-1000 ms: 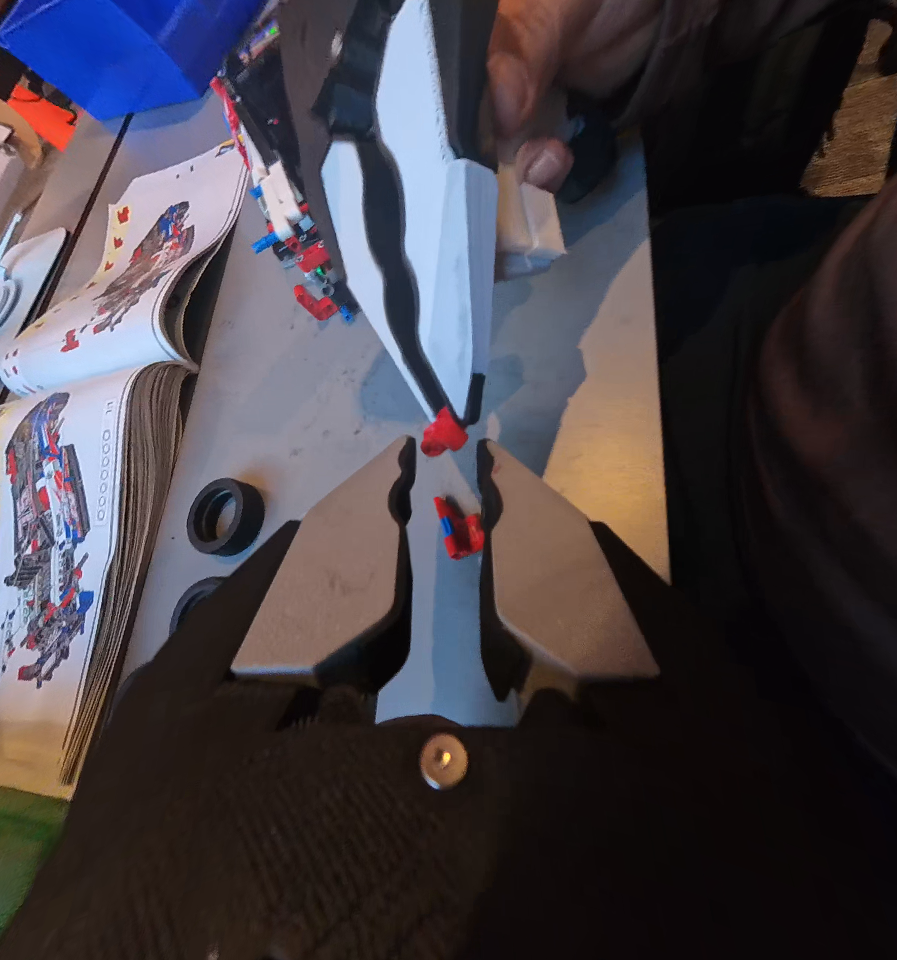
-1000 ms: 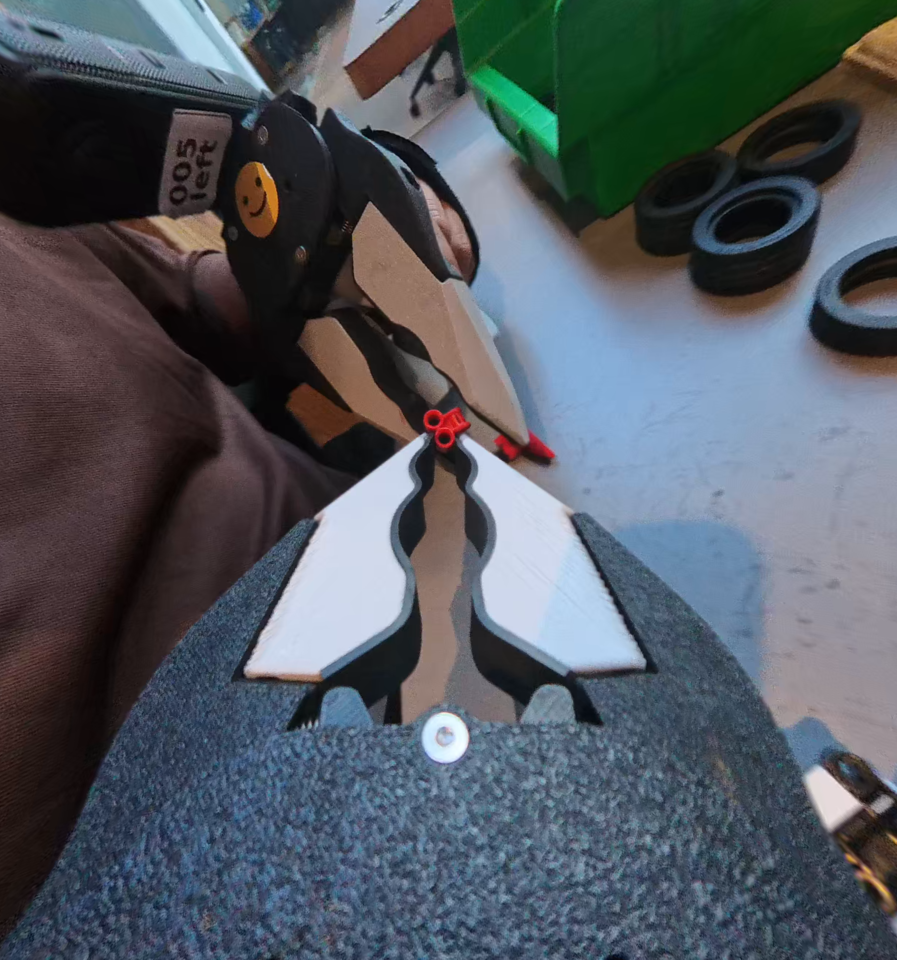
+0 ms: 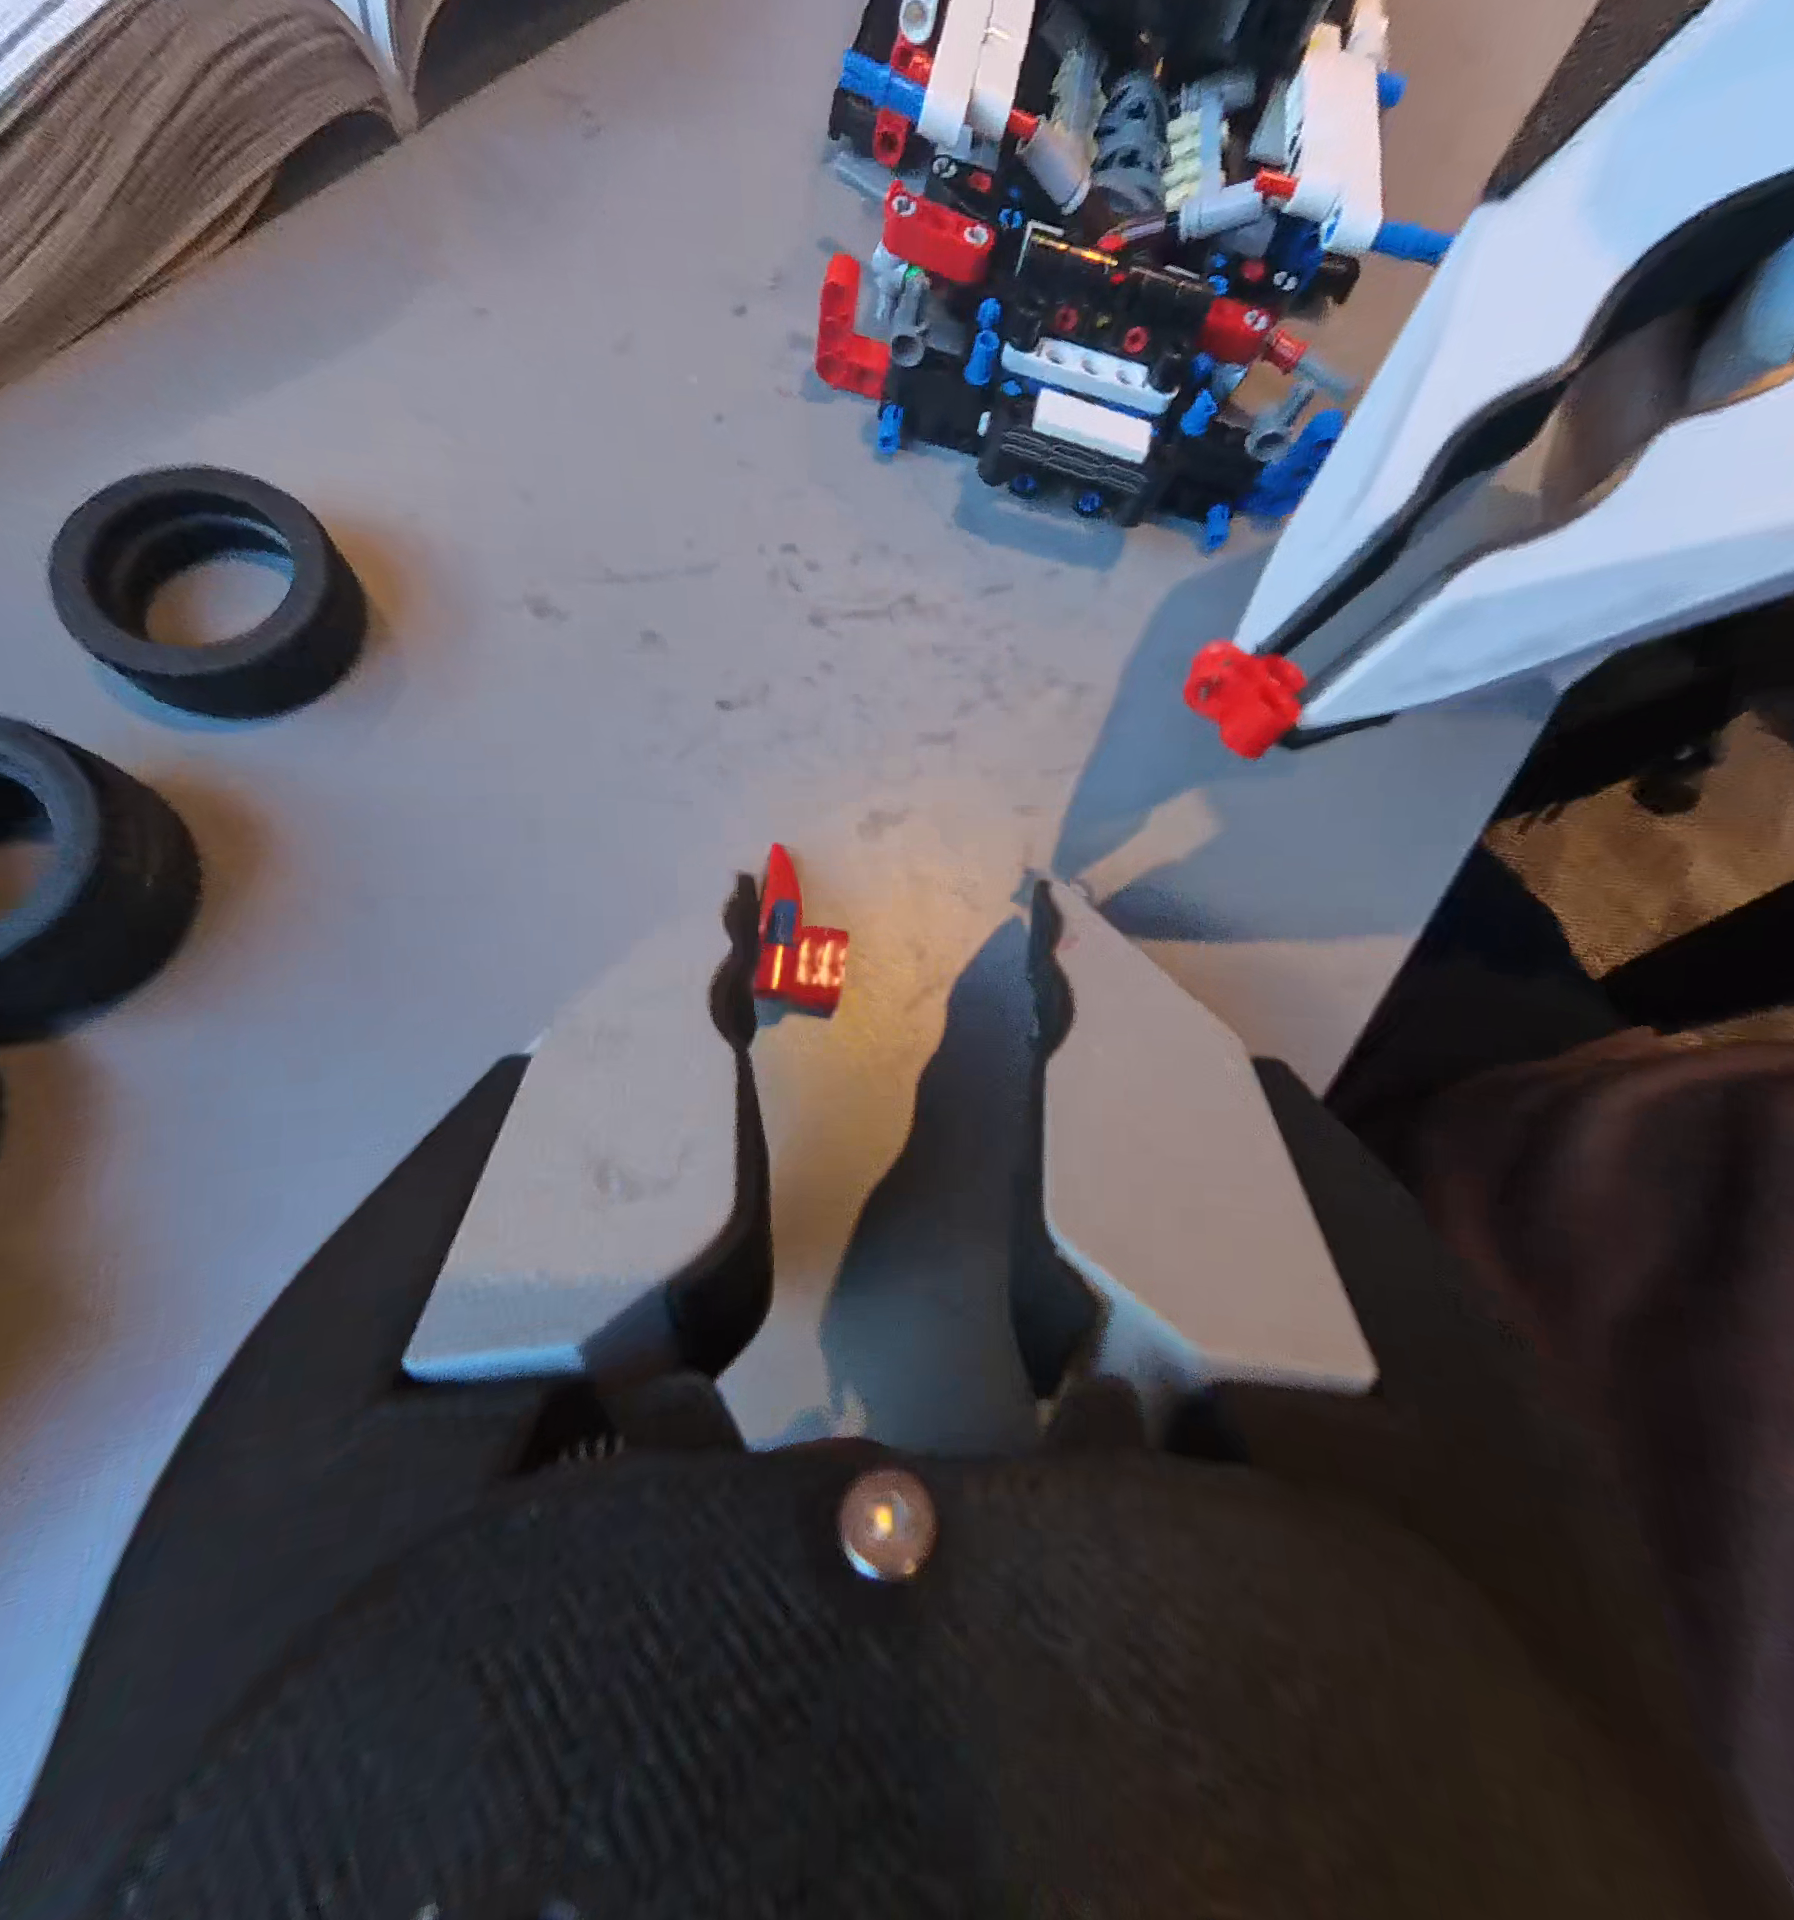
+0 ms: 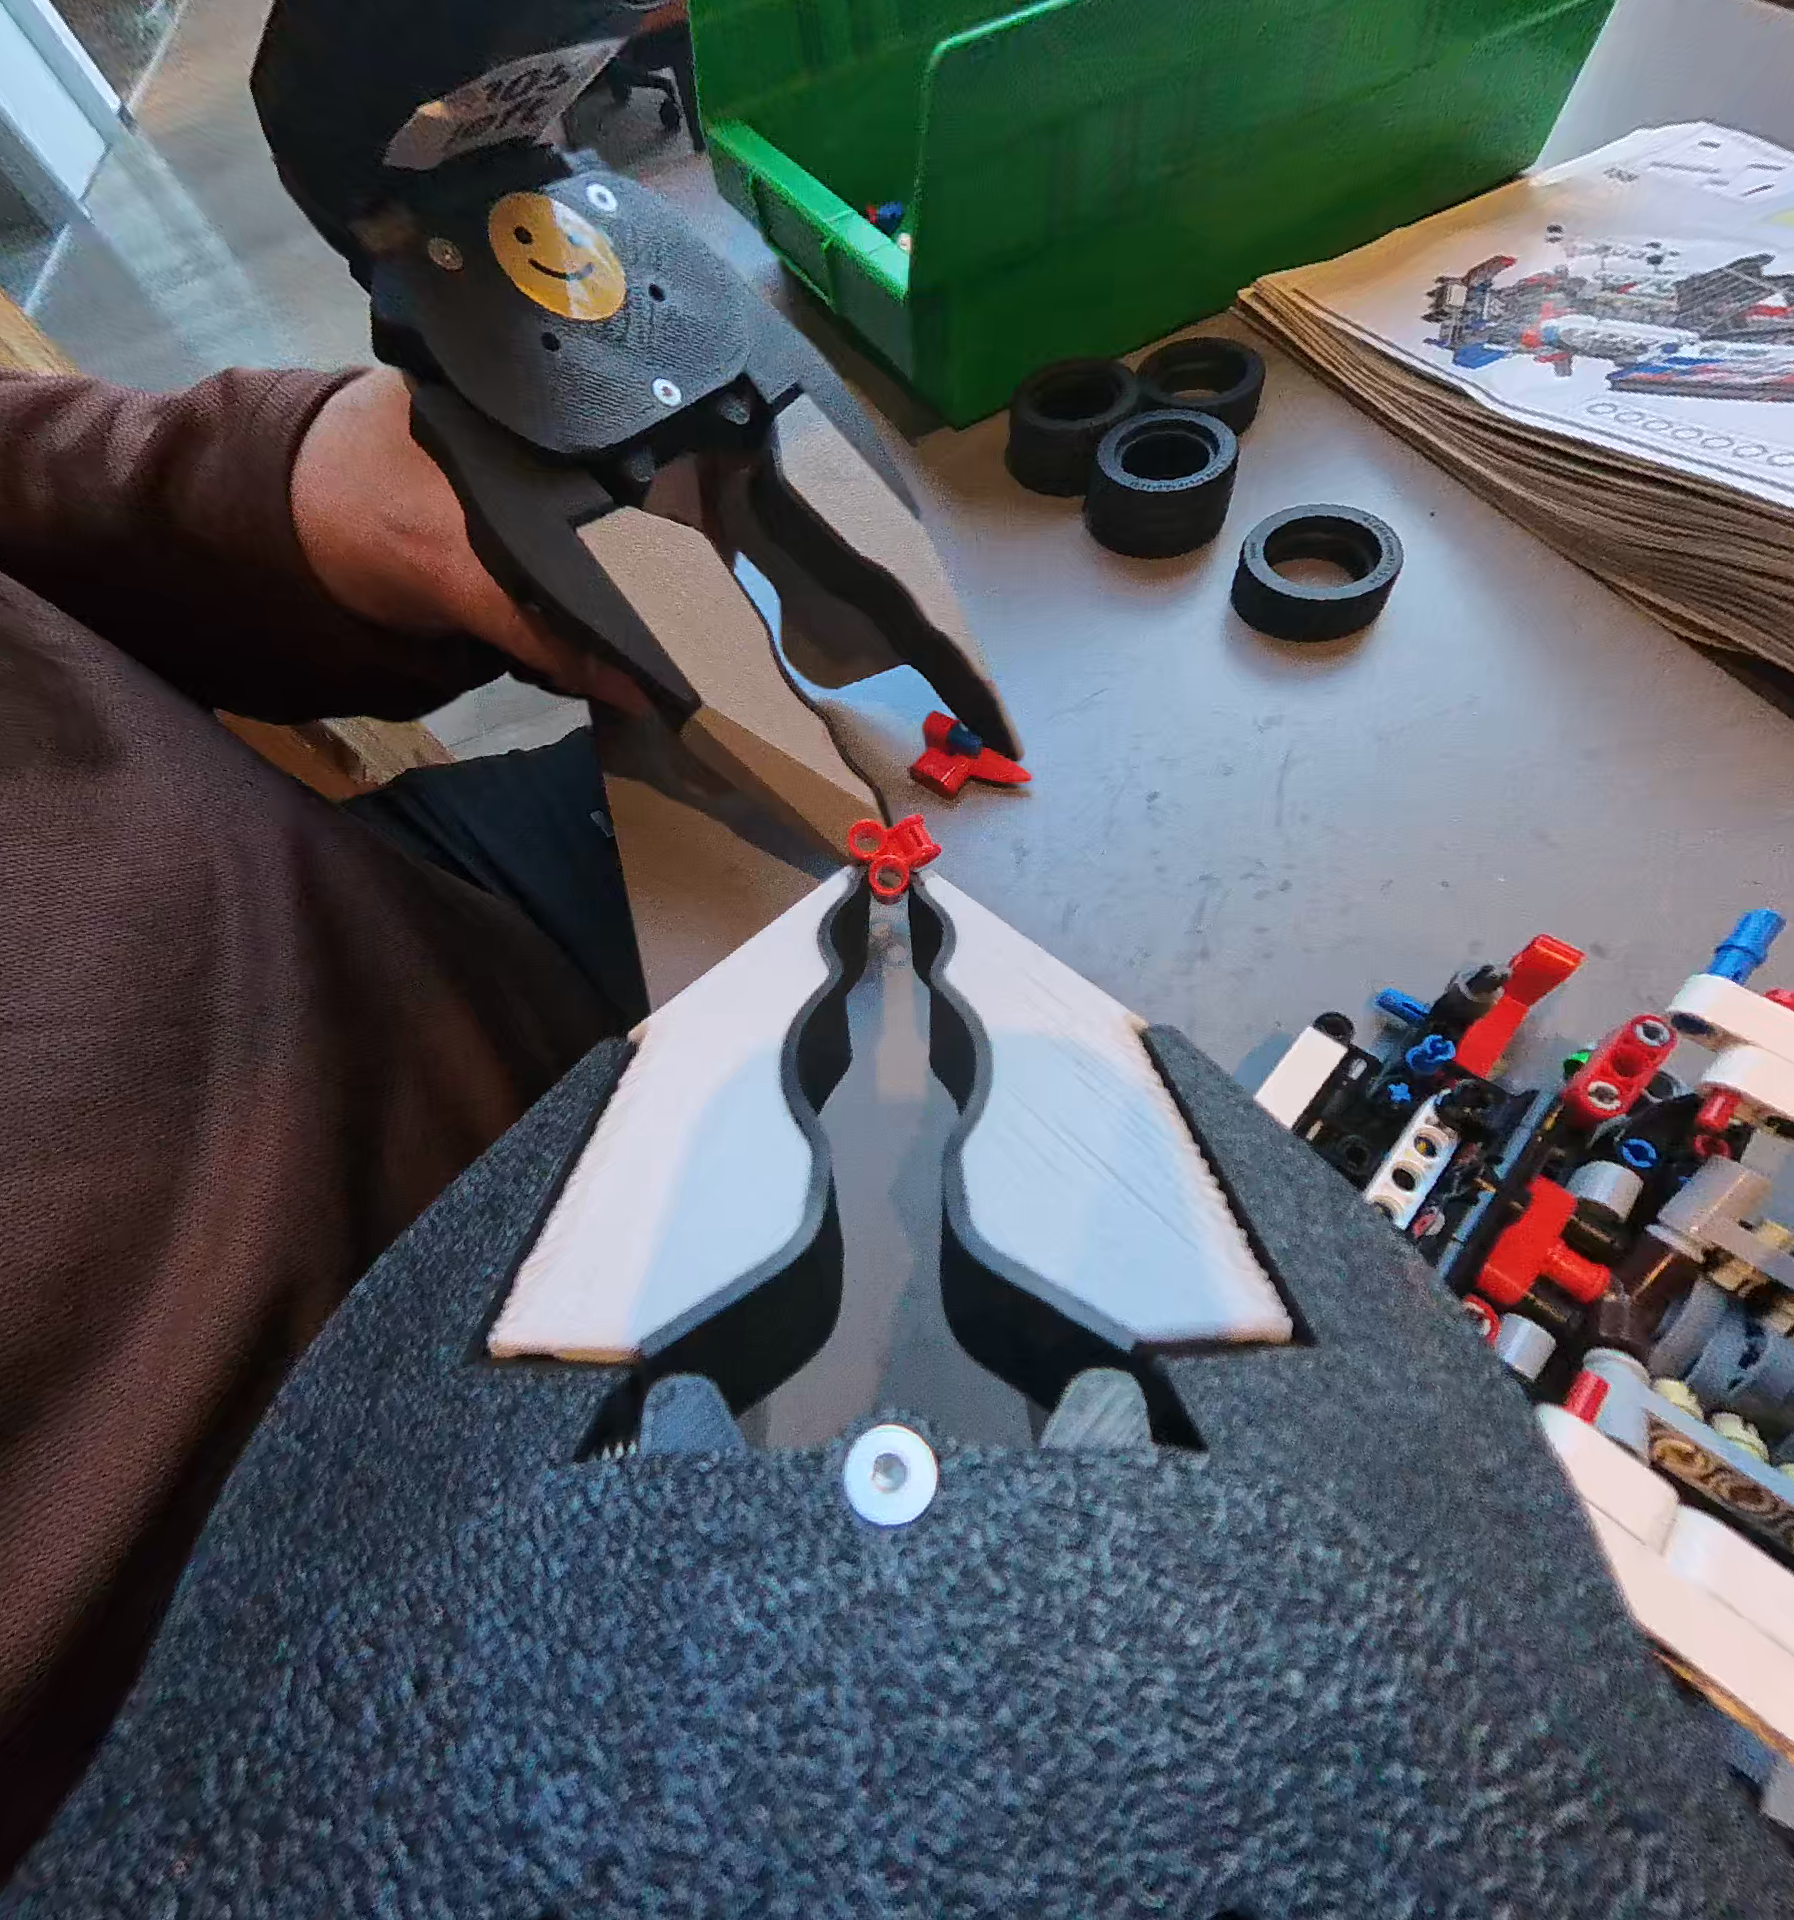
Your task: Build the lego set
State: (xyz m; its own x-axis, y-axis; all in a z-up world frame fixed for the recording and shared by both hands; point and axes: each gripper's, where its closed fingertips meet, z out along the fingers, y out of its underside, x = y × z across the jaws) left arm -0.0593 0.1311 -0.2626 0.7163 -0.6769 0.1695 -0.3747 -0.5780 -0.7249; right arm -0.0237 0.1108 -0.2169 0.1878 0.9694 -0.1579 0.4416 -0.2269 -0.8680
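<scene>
Lego model (image 3: pixel 1101 312) on our grey table (image 3: pixel 581 540) at far right, our right gripper (image 4: pixel 888 873) pinching a red connector (image 4: pixel 891 854), our left gripper (image 3: pixel 888 904) spread beside a red wedge piece (image 3: pixel 797 951), tyres (image 4: pixel 1163 478) far left

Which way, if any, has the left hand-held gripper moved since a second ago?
Yes. Against the red wedge piece on the grey table, the left hand-held gripper pulled back and right, opening wider.

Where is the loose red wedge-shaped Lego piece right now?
The red wedge piece lies on the grey table, just inside the open left gripper, by its left finger's tip, near the table's front edge.
</scene>
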